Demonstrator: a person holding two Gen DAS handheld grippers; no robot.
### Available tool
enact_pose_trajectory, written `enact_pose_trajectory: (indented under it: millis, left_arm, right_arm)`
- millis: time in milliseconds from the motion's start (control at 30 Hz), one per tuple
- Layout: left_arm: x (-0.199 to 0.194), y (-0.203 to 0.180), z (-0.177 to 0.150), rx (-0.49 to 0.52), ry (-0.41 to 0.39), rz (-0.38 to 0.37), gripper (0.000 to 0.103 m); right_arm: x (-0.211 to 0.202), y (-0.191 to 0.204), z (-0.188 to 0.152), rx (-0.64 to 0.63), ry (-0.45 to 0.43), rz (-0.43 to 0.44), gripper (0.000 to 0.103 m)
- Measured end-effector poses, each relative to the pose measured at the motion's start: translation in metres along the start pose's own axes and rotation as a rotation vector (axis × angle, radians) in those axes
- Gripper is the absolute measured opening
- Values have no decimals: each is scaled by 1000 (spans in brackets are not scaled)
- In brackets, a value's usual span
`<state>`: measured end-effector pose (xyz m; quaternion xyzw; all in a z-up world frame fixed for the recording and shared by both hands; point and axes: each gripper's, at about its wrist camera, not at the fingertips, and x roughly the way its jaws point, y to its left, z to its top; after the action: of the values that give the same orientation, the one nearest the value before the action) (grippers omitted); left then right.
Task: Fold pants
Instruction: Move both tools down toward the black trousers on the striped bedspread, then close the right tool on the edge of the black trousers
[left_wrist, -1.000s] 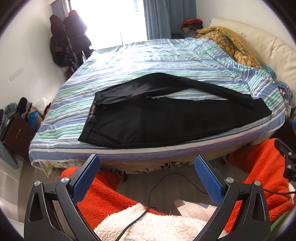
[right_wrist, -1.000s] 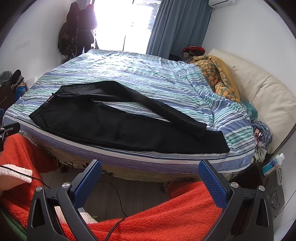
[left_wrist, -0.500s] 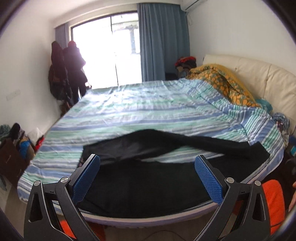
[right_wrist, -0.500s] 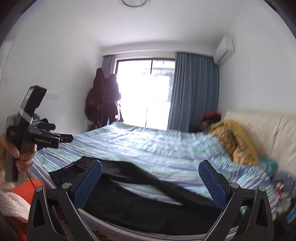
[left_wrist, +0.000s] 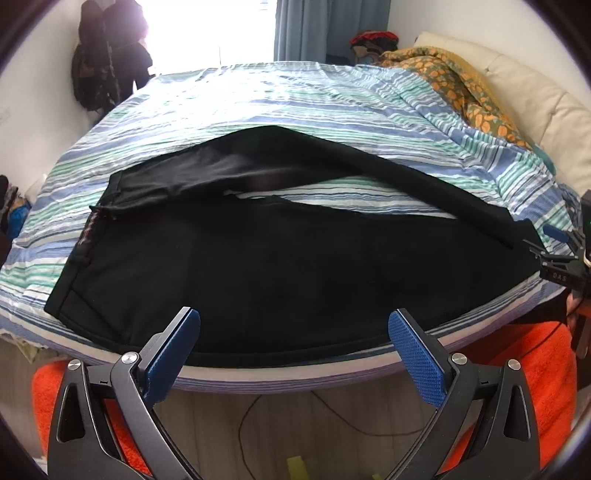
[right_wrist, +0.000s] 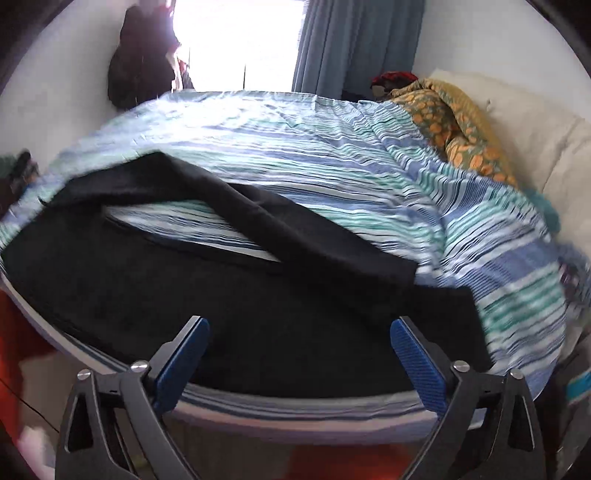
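Observation:
Black pants (left_wrist: 266, 266) lie spread on the striped bed (left_wrist: 280, 96), waistband at the left, legs running right and splayed apart with a strip of sheet between them. My left gripper (left_wrist: 293, 332) is open and empty, just short of the bed's near edge below the pants' near leg. In the right wrist view the pants (right_wrist: 207, 295) fill the near bed edge, leg ends at the right. My right gripper (right_wrist: 299, 341) is open and empty, over the near leg's lower part. It also shows at the right edge of the left wrist view (left_wrist: 565, 254).
A yellow patterned quilt (left_wrist: 465, 85) and cream headboard (left_wrist: 535, 96) lie at the bed's right. Dark coats (left_wrist: 107, 62) hang by the bright window at the back left. Orange fleece (left_wrist: 524, 369) and a cable on the floor are below the bed edge.
Both grippers tilted up toward the room, then came back down and closer to the bed's near edge. Both stayed open. The pants have not moved.

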<state>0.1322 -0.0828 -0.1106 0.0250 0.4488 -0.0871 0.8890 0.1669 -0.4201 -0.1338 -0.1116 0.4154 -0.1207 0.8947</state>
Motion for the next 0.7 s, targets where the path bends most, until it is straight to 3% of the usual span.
enact_pose_trajectory:
  millis: [133,300,333,367,400,500,600,633,700]
  left_arm:
    - [15,-2,1,7,60,21,102]
    - [30,-3,-1,29,99,73,102]
    - [33,-3,0,33,108,85,102]
    - [35,-2,0,35,113,95,102]
    - [36,0,1,32,112,103,102]
    - [38,4,5,10,99,113,102]
    - [43,3,11,6,107,107,102]
    - [45,2,14,11,110,111,102]
    - [44,-1,17,26,103,118,102]
  right_arm:
    - [57,-2,2,-146,77,13,78]
    - [111,9,6,-283,91,-67,64]
    - [114,5,10,-277,103,-66,39]
    - [113,1,17,-269,122,-54,9]
    - [106,-4,27,-252,121,-44,4]
    - [82,-43,88,-161,70,-26,3]
    - [85,-113,183,-52,-20,-141,3]
    - [96,-142,213,14,-22,-176,3]
    - [121,-203,250,176,43,-241,16]
